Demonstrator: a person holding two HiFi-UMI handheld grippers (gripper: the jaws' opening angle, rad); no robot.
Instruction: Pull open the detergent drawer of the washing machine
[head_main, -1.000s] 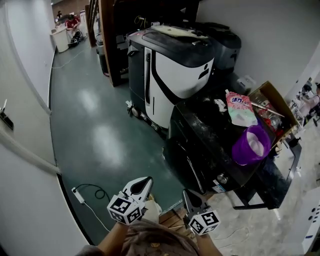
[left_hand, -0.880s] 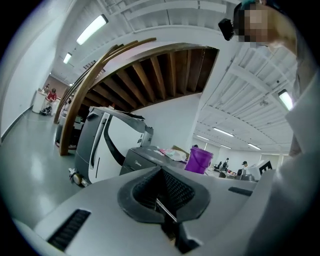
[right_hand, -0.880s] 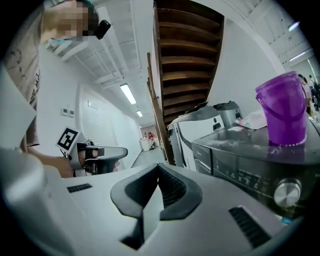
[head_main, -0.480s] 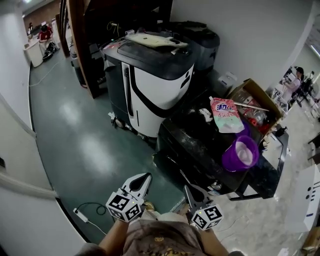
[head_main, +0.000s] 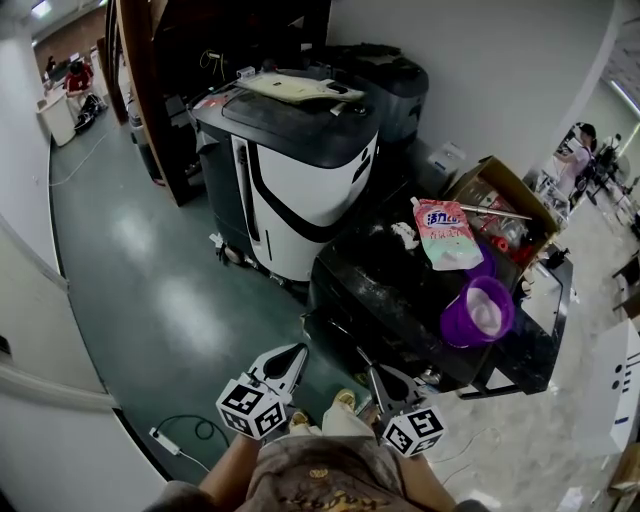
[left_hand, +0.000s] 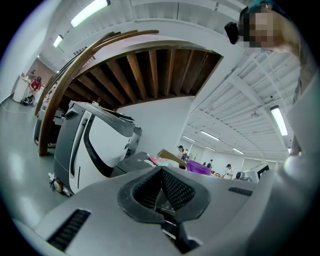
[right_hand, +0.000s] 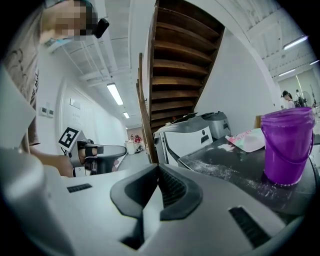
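Currently both grippers are held low at the near edge of the head view, close to the person's body. Neither touches anything.

- Left gripper (head_main: 285, 362) (left_hand: 161, 172): jaws together, nothing between the pads. It hangs over the dark green floor (head_main: 150, 260).
- Right gripper (head_main: 378, 380) (right_hand: 158, 170): jaws together, also empty. It sits just near of the black washing machine (head_main: 390, 290) (right_hand: 235, 175), at its near corner.
- Detergent drawer: cannot be picked out on the machine's front, which is seen steeply from above.
- On the dusty machine top: a purple plastic bucket (head_main: 478, 312) (right_hand: 287, 145) upright at the right end, and a pink detergent pouch (head_main: 446, 234) (right_hand: 247, 140) lying flat farther back.
- An open cardboard box (head_main: 500, 195) stands to the far right of the machine.
- A large white-and-black unit (head_main: 300, 170) stands to the far left of the machine.
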